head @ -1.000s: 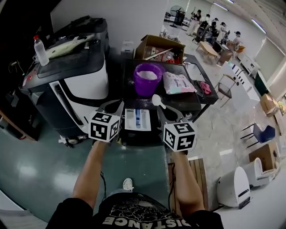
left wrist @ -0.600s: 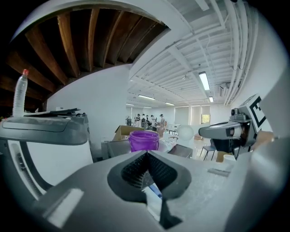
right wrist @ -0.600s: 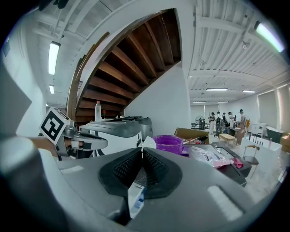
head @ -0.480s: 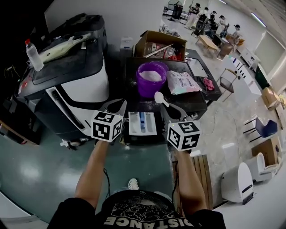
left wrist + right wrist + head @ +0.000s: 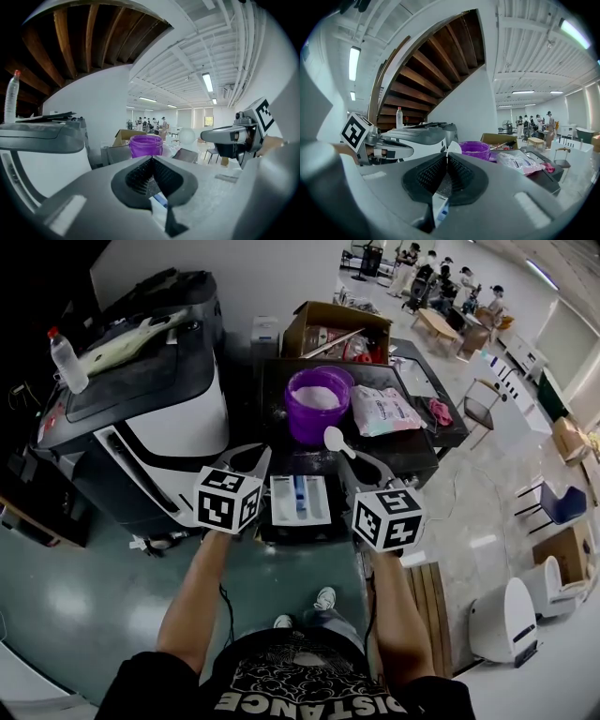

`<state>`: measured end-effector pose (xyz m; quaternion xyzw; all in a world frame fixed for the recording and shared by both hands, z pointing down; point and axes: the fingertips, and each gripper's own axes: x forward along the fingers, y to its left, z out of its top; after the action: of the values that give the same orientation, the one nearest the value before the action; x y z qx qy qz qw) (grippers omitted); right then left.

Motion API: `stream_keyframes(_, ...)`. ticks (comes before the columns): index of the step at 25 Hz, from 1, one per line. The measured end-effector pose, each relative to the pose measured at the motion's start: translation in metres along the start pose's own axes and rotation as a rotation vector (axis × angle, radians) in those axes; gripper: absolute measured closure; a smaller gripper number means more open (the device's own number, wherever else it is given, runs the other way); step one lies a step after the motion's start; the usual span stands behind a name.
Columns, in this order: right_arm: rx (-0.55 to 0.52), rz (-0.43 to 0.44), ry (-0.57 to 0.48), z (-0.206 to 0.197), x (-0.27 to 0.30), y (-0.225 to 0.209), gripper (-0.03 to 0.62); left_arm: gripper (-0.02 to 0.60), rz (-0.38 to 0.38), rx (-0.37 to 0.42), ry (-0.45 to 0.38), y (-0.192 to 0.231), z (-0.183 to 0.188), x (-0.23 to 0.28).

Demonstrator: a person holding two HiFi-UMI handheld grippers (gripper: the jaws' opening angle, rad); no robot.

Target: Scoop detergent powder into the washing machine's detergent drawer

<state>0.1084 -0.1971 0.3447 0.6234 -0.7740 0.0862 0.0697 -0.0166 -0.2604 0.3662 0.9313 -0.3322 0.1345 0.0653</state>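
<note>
The washing machine stands to the left, beside a dark tabletop. On the tabletop sits a purple tub with white detergent powder in it. The white detergent drawer lies nearer the person, seemingly at the tabletop's near edge, between the two tools in the head view.

The right tool is clamped on the handle of a small white scoop. The scoop's bowl sticks out past the jaw tips and hangs in the air between the tub and the drawer. The left tool has its jaws pressed together with nothing between them, and it hovers just left of the drawer.

The scoop is probably light, stiff plastic and somewhat slick. A grip low on the handle suits it, with the bowl kept level. The powder is loose and will likely spill if the bowl is tilted or jolted. The tub lies just ahead of the scoop, and the drawer lies just behind and below it.
</note>
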Motion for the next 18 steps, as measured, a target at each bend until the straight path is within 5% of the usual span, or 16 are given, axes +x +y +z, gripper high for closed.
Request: stream_keyframes(18,-0.096,0.124,0.050,0.023,0.088,-0.072,0.560,0.581,0.060,-0.004,0.031,0.031,0.016,0.084)
